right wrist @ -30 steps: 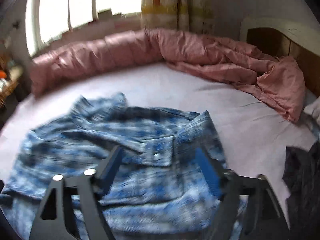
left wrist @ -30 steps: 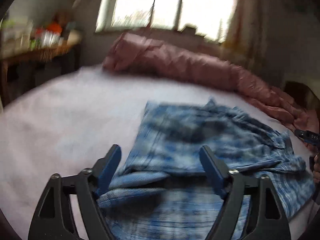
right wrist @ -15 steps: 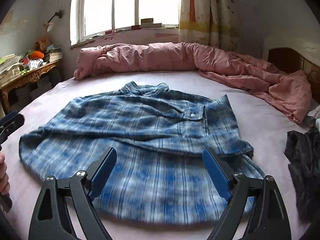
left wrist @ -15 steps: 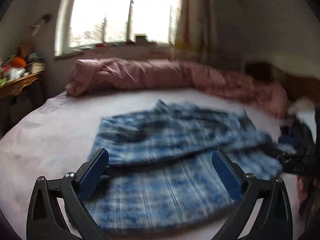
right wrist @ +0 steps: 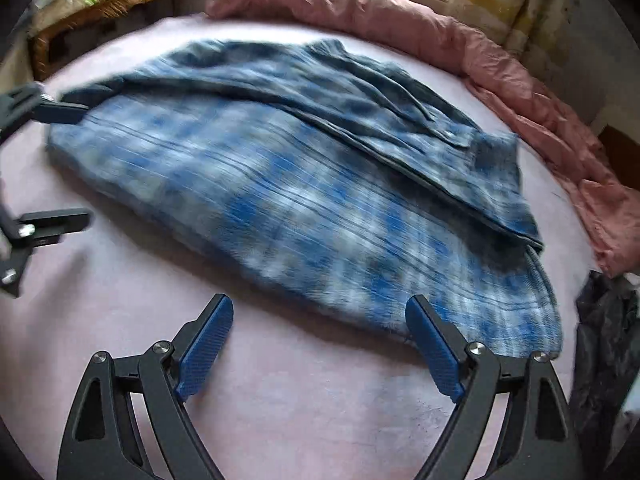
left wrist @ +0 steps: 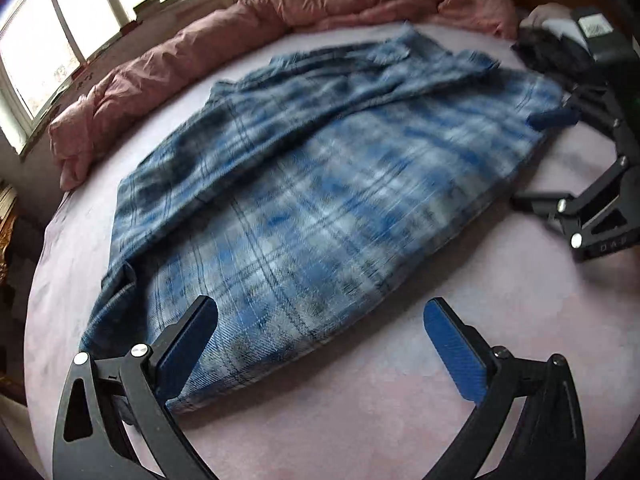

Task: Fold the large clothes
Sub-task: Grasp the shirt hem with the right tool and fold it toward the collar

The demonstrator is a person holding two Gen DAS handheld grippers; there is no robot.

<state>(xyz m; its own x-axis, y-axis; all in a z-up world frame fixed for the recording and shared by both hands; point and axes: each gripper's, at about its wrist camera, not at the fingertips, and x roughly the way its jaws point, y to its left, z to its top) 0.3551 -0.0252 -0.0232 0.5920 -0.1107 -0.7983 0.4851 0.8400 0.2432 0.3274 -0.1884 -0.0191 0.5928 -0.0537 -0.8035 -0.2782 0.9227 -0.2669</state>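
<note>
A blue plaid shirt (left wrist: 320,184) lies flat on the pale pink bed sheet (left wrist: 400,400), partly folded over itself, and it also shows in the right wrist view (right wrist: 312,200). My left gripper (left wrist: 320,336) is open and empty, just off the shirt's near left corner. My right gripper (right wrist: 320,340) is open and empty, just off the shirt's near hem. In the left wrist view the right gripper (left wrist: 536,160) shows open at the shirt's right edge. In the right wrist view the left gripper (right wrist: 72,164) shows open at the shirt's left edge.
A rolled pink duvet (left wrist: 240,32) runs along the bed's far side and right side (right wrist: 520,92). A dark garment (right wrist: 608,344) lies at the right. A cluttered wooden side table (right wrist: 100,0) stands left of the bed.
Both grippers have drawn back and tilted down from over the shirt to just off its near edge. Both stay open. The shirt lies as before.
</note>
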